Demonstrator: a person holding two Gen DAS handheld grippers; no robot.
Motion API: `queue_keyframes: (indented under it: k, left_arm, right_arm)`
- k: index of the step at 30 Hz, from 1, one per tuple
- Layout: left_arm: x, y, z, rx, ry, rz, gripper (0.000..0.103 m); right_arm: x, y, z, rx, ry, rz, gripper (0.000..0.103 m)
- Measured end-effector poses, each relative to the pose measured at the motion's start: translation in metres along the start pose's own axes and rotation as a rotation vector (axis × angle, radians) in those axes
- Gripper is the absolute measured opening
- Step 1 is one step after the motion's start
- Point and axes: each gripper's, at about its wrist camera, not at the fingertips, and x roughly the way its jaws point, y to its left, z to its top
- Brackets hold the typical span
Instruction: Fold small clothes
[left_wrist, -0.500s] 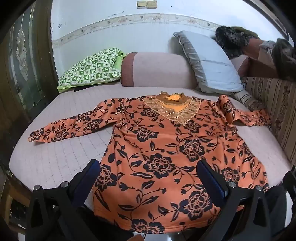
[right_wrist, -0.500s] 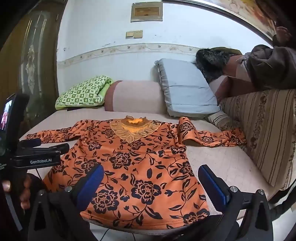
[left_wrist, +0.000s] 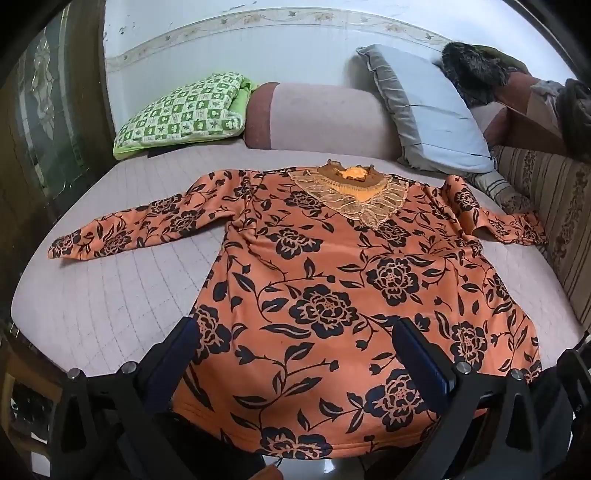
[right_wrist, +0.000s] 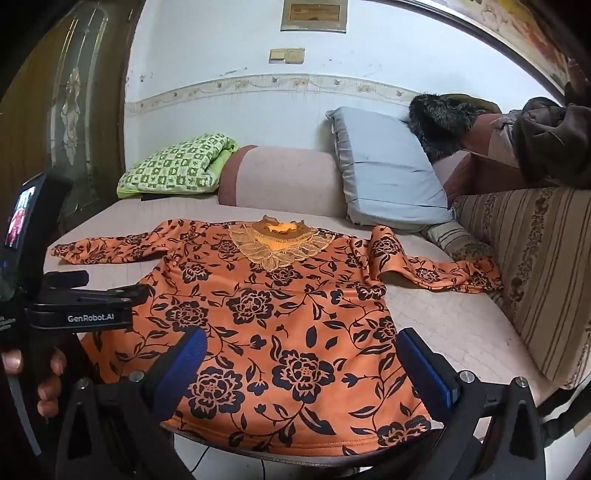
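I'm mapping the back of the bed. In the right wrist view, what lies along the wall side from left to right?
Green checked pillow → pink bolster → grey-blue pillow → dark fur-trimmed garment

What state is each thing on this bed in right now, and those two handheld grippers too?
Orange floral top: spread flat, unfolded, hem at the near edge.
Left sleeve: stretched straight out.
Right sleeve: bent and creased.
Left gripper: open, holding nothing.
Right gripper: open, holding nothing.
Grey pillow: propped upright.
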Motion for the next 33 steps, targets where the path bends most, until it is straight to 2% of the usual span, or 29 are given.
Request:
queue_keyframes:
  k: [14,24,30,33]
  left_arm:
    - [0.002,0.004,-0.004,-0.004,0.002,0.01,0.103]
    - [0.002,0.003,-0.004,-0.004,0.002,0.005,0.103]
    - [-0.002,0.007,-0.003,-0.031,-0.037,-0.021,0.103]
    - [-0.001,0.006,-0.002,-0.031,-0.016,-0.028,0.103]
  right_arm:
    - [0.029,-0.004,-0.006,0.048,0.122,-0.01,0.103]
    - [0.031,-0.002,-0.003,0.045,0.122,-0.008,0.103]
    - [0.03,-0.004,-0.001,0.055,0.111,-0.007,0.103]
    - [0.03,-0.004,0.0,0.054,0.112,-0.006,0.103]
